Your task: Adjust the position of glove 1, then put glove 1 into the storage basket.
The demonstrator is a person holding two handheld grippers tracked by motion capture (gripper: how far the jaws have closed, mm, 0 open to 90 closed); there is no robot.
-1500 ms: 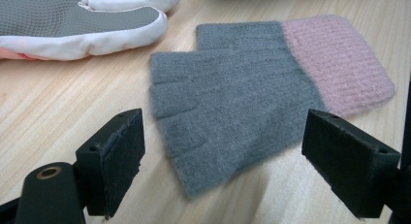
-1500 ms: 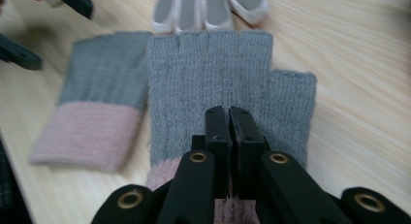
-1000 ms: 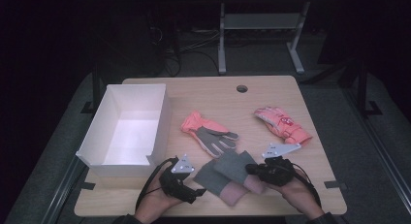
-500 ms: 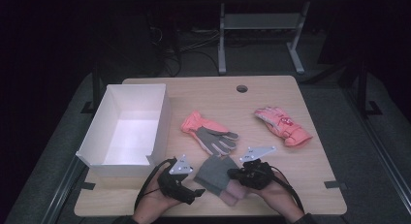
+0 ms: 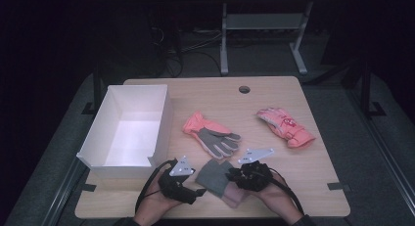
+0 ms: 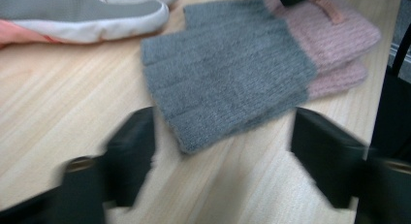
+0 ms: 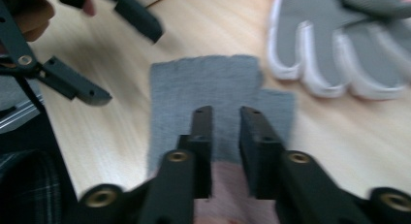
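Lower centre of the high view: grey-and-pink knit glove [image 5: 218,179] flat on the worktop [image 5: 274,96]. Left tool [image 5: 195,192], jaws wide and just closing, straddles its grey edge without touching. Right tool [image 5: 234,176], jaws narrowly parted and just opening, hovers over the glove, gripping nothing. Farther up: grey-palmed coral glove [image 5: 213,137], white box [image 5: 129,128], pink glove [image 5: 285,127].

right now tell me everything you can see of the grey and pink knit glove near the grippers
The knit glove lies flat on the table's near edge, a soft, fuzzy grey fingerless part and a ribbed pink cuff bearing a small tag. It looks folded or doubled. The right gripper hovers over its cuff, jaws narrowly apart; the left gripper brackets its grey end, open.
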